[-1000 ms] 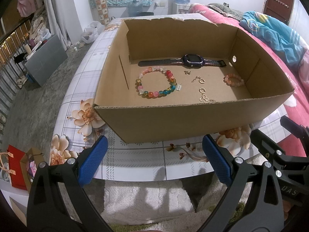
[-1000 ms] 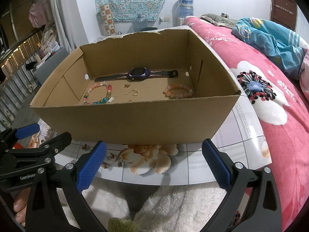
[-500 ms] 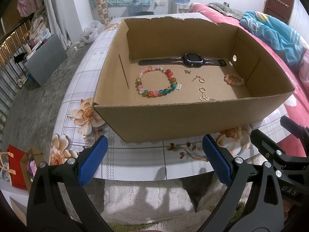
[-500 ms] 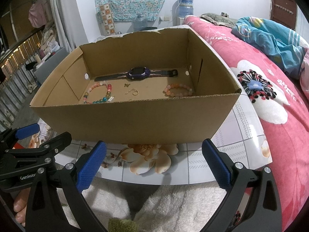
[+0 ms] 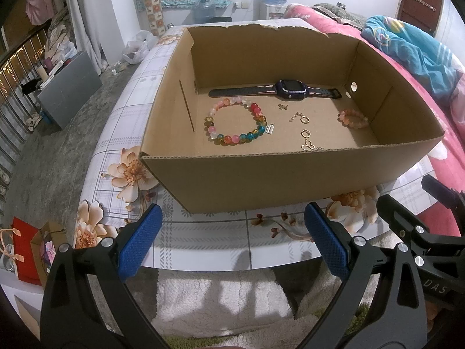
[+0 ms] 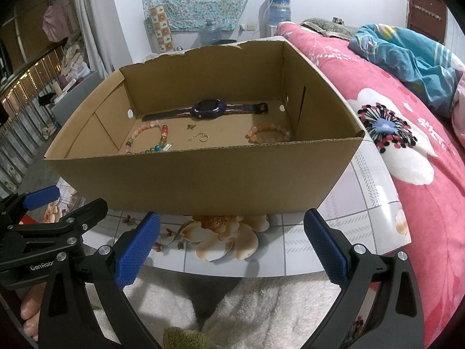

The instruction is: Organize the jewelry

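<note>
Both hand-held grippers [image 5: 232, 241] [image 6: 231, 241] gape empty; box [image 5: 261, 180] holds two bracelets [image 5: 237, 123], one watch [image 5: 290, 89].

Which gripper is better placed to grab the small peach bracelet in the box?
Probably right. The peach bracelet lies by the cardboard box's right wall, nearer the right gripper. Both it and the left gripper are open, outside the box.

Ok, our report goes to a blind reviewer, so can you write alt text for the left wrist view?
An open cardboard box on a floral-tiled table holds a dark smartwatch, a multicoloured bead bracelet, a peach bead bracelet and small gold pieces. The open left hand-held gripper hovers empty before it.
</note>
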`<state>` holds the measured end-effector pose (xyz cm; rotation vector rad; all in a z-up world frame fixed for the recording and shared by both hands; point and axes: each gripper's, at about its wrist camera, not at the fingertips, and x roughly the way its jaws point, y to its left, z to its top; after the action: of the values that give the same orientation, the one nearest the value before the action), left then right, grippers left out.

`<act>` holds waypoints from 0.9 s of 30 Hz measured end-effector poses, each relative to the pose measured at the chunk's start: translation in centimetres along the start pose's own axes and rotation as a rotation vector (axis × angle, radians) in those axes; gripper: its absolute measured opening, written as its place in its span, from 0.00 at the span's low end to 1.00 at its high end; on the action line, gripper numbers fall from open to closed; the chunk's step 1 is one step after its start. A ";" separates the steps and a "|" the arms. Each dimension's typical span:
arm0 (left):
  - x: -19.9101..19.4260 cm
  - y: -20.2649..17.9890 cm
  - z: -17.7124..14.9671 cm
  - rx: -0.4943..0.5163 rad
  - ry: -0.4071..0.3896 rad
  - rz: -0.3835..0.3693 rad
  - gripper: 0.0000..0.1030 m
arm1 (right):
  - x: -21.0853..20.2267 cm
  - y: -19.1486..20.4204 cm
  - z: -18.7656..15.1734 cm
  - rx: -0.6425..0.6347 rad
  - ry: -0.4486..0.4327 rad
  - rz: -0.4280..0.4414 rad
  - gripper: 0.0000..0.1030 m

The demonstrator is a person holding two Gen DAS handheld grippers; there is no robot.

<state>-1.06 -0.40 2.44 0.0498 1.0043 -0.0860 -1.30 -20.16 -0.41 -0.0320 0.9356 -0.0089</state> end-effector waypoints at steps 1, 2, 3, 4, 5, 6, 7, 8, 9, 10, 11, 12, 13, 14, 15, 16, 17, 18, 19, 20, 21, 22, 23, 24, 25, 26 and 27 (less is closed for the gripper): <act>0.0 0.0 0.0 0.001 -0.001 0.001 0.92 | 0.0 0.0 0.1 0.000 0.001 0.000 0.94; 0.0 0.0 0.0 0.001 -0.001 0.001 0.92 | 0.0 0.0 -0.1 0.000 0.001 0.000 0.94; 0.0 0.0 0.0 0.001 0.000 0.001 0.92 | 0.0 0.0 -0.1 0.000 0.001 -0.001 0.94; 0.0 -0.1 0.0 0.000 0.000 0.000 0.92 | 0.0 0.0 -0.1 0.000 0.000 -0.001 0.94; 0.0 0.1 0.0 0.000 0.000 0.000 0.92 | 0.0 0.0 -0.1 0.000 0.000 0.000 0.94; 0.0 0.0 0.0 0.000 0.000 0.001 0.92 | 0.0 0.0 0.0 0.000 0.001 0.000 0.94; 0.0 -0.1 0.0 0.000 0.000 0.001 0.92 | 0.0 0.0 0.1 0.000 0.001 0.000 0.94; 0.0 0.0 0.0 0.000 0.000 0.000 0.92 | 0.0 -0.1 0.1 0.000 0.001 0.000 0.94; 0.0 -0.1 0.0 0.000 0.000 0.001 0.92 | 0.0 0.0 0.0 0.001 0.002 0.001 0.94; 0.0 0.0 0.0 0.000 0.000 0.001 0.92 | 0.0 -0.1 0.1 0.000 0.002 0.000 0.94; 0.0 0.0 0.0 0.001 0.001 0.002 0.92 | 0.0 0.0 0.0 0.000 0.002 0.000 0.94; 0.0 0.0 0.0 0.001 0.001 0.001 0.92 | 0.0 0.0 0.0 0.000 0.002 0.001 0.94; 0.0 -0.1 0.0 0.000 0.001 0.001 0.92 | 0.0 0.0 0.0 0.001 0.002 0.001 0.94; 0.0 0.0 0.0 0.000 0.000 0.001 0.92 | 0.0 -0.1 0.1 0.001 0.002 0.001 0.94; 0.0 0.0 0.0 0.001 0.000 0.001 0.92 | 0.0 -0.1 0.1 0.000 0.001 0.000 0.94; 0.0 0.0 0.0 0.001 0.001 0.001 0.92 | 0.0 -0.1 0.1 0.000 0.002 0.000 0.94; 0.0 0.0 0.0 0.000 0.001 0.001 0.92 | 0.0 -0.1 0.1 0.001 0.002 0.001 0.94; 0.0 0.0 0.0 0.001 0.001 0.001 0.92 | 0.0 0.0 0.0 0.002 0.003 0.001 0.94; 0.0 0.0 0.0 0.001 0.001 0.001 0.92 | 0.0 -0.1 0.0 0.002 0.003 0.001 0.94; 0.0 0.1 0.0 0.001 0.002 0.001 0.92 | 0.0 -0.1 0.1 0.001 0.003 0.001 0.94; 0.1 0.0 0.0 0.000 0.002 0.002 0.92 | 0.0 -0.1 0.1 0.001 0.002 0.001 0.94; 0.0 0.1 -0.1 0.000 0.002 0.002 0.92 | 0.0 -0.1 0.1 0.001 0.002 0.001 0.94; 0.1 0.1 -0.1 0.000 0.002 0.002 0.92 | 0.0 -0.1 0.0 0.001 0.002 0.002 0.94; 0.1 0.0 -0.1 0.000 0.002 0.002 0.92 | 0.0 -0.1 0.1 0.001 0.002 0.001 0.94; 0.1 0.2 -0.1 0.000 0.002 0.002 0.92 | 0.0 -0.1 0.1 0.001 0.003 0.001 0.94; 0.1 0.0 0.0 0.000 0.003 0.002 0.92 | 0.0 -0.1 0.0 0.001 0.003 0.001 0.94; 0.1 0.0 -0.1 0.000 0.003 0.002 0.92 | 0.0 -0.1 0.0 0.001 0.002 0.001 0.94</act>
<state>-1.11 -0.38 2.31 0.0505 1.0076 -0.0839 -1.26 -20.23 -0.39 -0.0304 0.9379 -0.0086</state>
